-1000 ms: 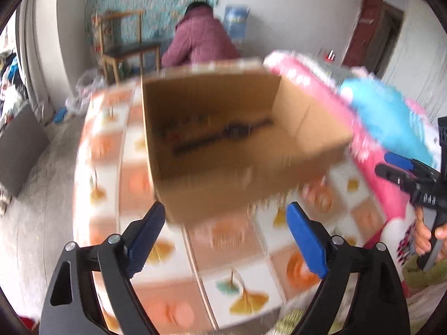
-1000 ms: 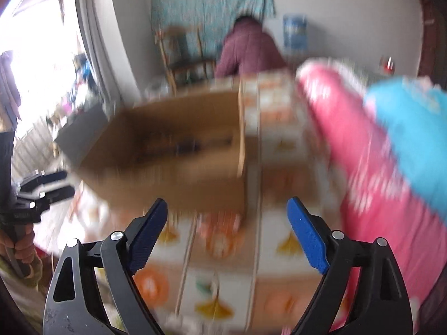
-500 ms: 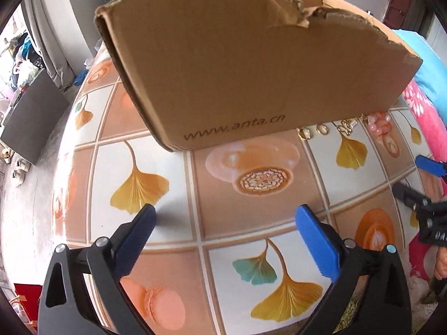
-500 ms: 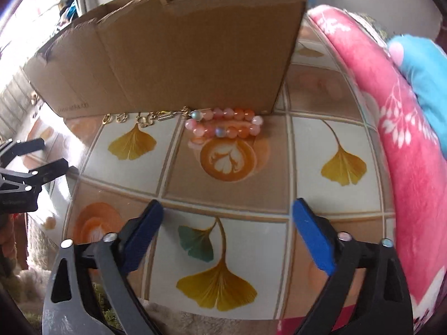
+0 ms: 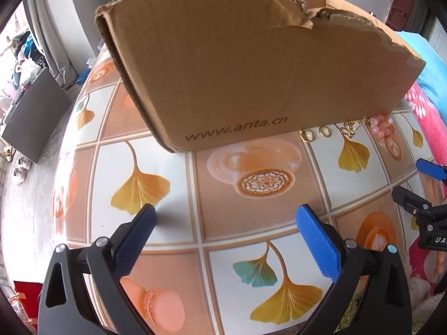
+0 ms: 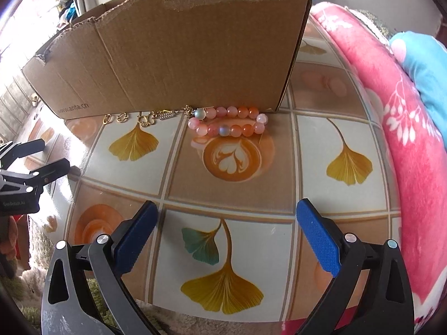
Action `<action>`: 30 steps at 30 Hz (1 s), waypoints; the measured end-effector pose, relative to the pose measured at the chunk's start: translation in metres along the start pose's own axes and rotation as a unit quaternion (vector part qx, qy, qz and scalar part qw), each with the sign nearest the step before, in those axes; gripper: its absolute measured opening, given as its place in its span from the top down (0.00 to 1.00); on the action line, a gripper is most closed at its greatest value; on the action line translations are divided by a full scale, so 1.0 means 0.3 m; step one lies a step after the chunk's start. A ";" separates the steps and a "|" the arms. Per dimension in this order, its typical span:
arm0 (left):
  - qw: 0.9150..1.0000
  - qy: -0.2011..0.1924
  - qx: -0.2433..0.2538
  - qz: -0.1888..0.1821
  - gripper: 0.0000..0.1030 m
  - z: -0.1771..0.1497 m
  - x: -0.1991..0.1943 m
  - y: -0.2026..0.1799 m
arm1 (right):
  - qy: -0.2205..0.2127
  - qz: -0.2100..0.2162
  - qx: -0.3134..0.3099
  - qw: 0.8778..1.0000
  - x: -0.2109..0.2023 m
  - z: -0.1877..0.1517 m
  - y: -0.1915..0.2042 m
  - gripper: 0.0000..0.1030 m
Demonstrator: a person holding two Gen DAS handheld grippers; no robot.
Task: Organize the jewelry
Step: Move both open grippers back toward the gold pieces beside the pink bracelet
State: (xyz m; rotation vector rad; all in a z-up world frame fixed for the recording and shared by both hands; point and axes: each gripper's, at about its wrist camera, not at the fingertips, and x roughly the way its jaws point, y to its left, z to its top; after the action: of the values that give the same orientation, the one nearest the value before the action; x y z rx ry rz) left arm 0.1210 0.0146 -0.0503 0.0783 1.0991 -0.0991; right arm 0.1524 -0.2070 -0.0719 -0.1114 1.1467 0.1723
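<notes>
Colours on the worktop
The box (image 6: 178, 53) is brown; the bead bracelet (image 6: 227, 122) pink and orange; the worktop (image 6: 315, 139) has yellow leaf squares; blanket (image 6: 405, 139) pink.

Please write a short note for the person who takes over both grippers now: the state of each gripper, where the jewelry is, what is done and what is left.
Left gripper: open, empty, jaws just opened wider, above the bare tablecloth.
Right gripper: open, empty, jaws also just opened wider, facing the bead bracelet.
Jewelry: the bracelet lies on the cloth at the foot of the cardboard box, toward its right corner. To its left, in a row along the box wall: a gold clasp piece and small gold earrings.
Done: nothing picked up yet, as far as can be seen.
Left: all these pieces, probably into the box; its inside is hidden now.
</notes>
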 end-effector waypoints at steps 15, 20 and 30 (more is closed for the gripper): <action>0.995 -0.092 -0.044 -0.013 0.05 0.044 -0.116 0.070 | -0.053 0.117 0.138 0.982 -0.121 0.152 -0.138 0.45; 0.994 -0.089 -0.058 -0.012 0.05 0.059 -0.101 0.093 | -0.034 0.156 0.129 0.979 -0.116 0.172 -0.066 0.64; 0.994 -0.087 -0.065 -0.019 0.05 0.149 -0.069 0.151 | -0.057 0.183 0.112 0.975 -0.117 0.235 0.003 0.71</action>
State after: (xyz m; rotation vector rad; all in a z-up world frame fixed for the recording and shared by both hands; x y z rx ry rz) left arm 0.1567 0.0554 -0.0111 -0.0685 0.9299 -0.0672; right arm 0.2015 -0.1965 -0.0109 0.3081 1.0568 0.3693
